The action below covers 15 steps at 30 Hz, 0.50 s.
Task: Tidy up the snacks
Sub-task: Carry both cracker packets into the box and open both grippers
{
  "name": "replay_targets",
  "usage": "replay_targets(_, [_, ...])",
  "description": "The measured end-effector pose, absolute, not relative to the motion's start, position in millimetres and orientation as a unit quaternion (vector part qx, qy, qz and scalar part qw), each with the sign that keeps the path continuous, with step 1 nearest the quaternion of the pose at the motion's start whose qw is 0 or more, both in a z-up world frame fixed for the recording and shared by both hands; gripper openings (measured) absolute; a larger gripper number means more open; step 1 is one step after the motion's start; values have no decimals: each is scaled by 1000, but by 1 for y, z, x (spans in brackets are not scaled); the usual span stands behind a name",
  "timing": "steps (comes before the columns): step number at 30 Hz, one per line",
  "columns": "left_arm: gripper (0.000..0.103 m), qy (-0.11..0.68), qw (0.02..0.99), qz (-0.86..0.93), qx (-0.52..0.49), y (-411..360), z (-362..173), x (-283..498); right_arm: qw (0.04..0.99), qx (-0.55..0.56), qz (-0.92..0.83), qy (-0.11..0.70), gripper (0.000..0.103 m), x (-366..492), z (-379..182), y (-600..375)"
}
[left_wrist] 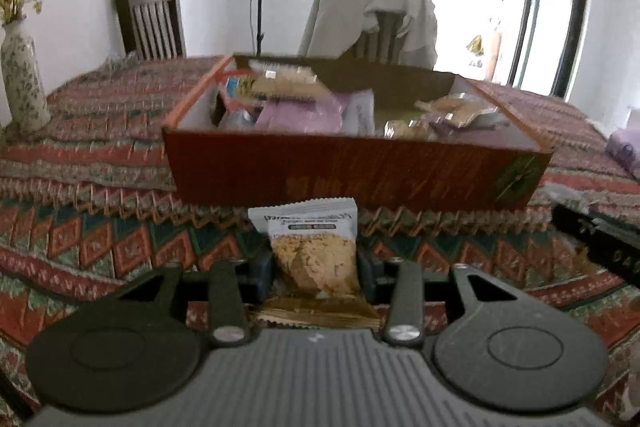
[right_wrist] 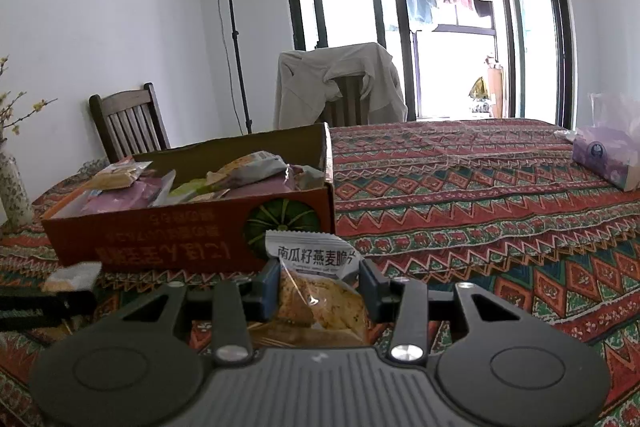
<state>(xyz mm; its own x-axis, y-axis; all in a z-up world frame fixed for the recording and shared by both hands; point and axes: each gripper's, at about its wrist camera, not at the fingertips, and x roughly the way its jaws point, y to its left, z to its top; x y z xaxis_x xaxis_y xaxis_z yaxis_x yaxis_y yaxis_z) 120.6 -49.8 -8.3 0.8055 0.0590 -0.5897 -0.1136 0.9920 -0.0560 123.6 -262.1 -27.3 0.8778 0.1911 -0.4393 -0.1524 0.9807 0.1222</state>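
An open red cardboard box (left_wrist: 360,175) holding several snack packets sits on the patterned tablecloth (left_wrist: 100,247). In front of it, my left gripper (left_wrist: 314,267) is shut on a white packet of oat crisps (left_wrist: 312,243), its pads touching both sides. In the right wrist view the box (right_wrist: 192,243) stands to the left and ahead. My right gripper (right_wrist: 320,287) is shut on a similar white crisp packet (right_wrist: 312,255) just before the box's near right corner. The left gripper's black body (right_wrist: 36,307) and its packet (right_wrist: 72,277) show at the left edge.
A flowered vase (left_wrist: 22,79) stands at the table's left edge. Two wooden chairs (left_wrist: 150,21) stand behind the table, one draped with a beige jacket (right_wrist: 340,83). A purple tissue pack (right_wrist: 608,159) lies at the far right. A lamp stand (right_wrist: 236,27) and glass doors are behind.
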Motion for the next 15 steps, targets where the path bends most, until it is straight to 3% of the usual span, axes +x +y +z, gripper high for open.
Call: replay_targets(15, [42, 200, 979, 23, -39, -40, 51, 140, 984, -1, 119, 135, 41, 124, 31, -230])
